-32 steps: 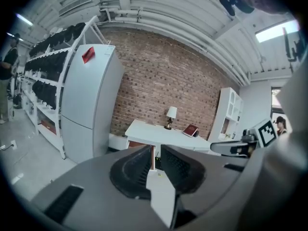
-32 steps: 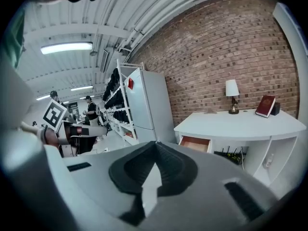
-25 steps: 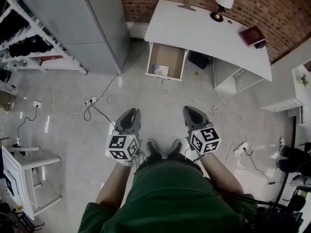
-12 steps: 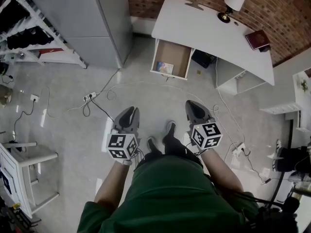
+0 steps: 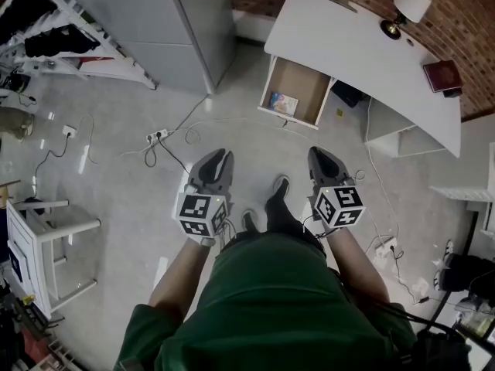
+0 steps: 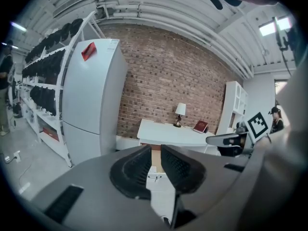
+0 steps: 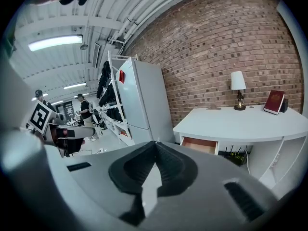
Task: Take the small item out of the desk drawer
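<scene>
Your left gripper (image 5: pixel 220 155) hangs low over the floor with its jaws a narrow gap apart and nothing between them. Your right gripper (image 5: pixel 319 154) is level with it, jaws closed tip to tip on nothing.

The small item (image 5: pixel 284 103) lies well ahead of both grippers, between their lines and nearer the right one. It sits in the open drawer (image 5: pixel 305 83) of the white desk (image 5: pixel 348 45), against the drawer's front edge. It has colourful print that is too small to read.

Each marker cube (image 5: pixel 203 215) carries only black-and-white squares, no lettering. Far ahead and left of your left gripper, the grey cabinet (image 6: pixel 94 95) bears a red label (image 6: pixel 88 51) that is not legible. On the desk, ahead and right of your right gripper, a red book (image 5: pixel 442 76) lies beyond a lamp (image 5: pixel 407 10); its cover cannot be read.
</scene>
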Demonstrator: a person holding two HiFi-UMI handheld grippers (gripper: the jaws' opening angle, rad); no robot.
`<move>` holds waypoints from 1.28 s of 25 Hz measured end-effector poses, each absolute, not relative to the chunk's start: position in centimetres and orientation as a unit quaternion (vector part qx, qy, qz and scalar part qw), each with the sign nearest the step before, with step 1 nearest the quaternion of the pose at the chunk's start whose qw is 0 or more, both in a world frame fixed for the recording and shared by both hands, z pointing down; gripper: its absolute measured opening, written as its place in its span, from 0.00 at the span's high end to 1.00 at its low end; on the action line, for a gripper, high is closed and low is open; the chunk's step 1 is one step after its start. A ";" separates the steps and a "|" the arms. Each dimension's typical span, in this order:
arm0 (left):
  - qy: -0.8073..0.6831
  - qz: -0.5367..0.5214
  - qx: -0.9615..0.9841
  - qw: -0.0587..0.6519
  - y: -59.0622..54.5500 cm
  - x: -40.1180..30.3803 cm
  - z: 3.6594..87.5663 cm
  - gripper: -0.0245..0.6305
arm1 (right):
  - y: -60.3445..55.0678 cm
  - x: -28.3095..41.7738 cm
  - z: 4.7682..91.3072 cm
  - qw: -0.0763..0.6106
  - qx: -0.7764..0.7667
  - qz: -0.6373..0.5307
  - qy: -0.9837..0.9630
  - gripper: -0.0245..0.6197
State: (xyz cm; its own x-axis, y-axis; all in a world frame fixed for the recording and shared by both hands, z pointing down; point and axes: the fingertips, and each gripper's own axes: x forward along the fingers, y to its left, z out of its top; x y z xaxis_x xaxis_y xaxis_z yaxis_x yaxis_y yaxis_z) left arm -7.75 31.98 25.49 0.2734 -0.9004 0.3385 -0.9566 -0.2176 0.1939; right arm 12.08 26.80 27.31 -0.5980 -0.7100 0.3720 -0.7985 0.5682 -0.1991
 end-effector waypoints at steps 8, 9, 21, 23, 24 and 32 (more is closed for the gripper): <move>-0.600 0.109 0.772 0.179 24.1 -5.4 26.3 0.88 | 18.6 12.7 29.0 0.126 0.405 0.195 -0.884 0.96; -0.600 0.111 0.772 0.179 23.3 -5.0 26.3 0.88 | 17.8 12.8 29.1 0.125 0.402 0.197 -0.885 0.96; -0.620 0.106 0.766 0.130 14.0 -4.2 23.1 0.88 | 9.7 15.2 27.6 0.091 0.404 0.182 -0.892 0.96; -0.623 0.098 0.768 0.111 12.0 -4.6 21.5 0.88 | 7.9 15.2 26.7 0.079 0.412 0.171 -0.891 0.96; -0.624 0.093 0.769 0.103 11.1 -4.8 20.8 0.88 | 7.2 15.2 26.2 0.074 0.416 0.165 -0.891 0.96; -0.614 0.059 0.783 0.078 4.7 -6.6 17.9 0.88 | 2.4 14.2 24.6 0.057 0.455 0.137 -0.878 0.96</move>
State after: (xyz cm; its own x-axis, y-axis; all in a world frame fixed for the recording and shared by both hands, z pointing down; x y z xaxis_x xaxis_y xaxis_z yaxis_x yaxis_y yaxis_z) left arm -6.64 4.73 17.85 0.2391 -0.9525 0.1886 -0.9710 -0.2341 0.0489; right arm 14.22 2.39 24.57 -0.5787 -0.7837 0.2255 -0.8152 0.5477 -0.1885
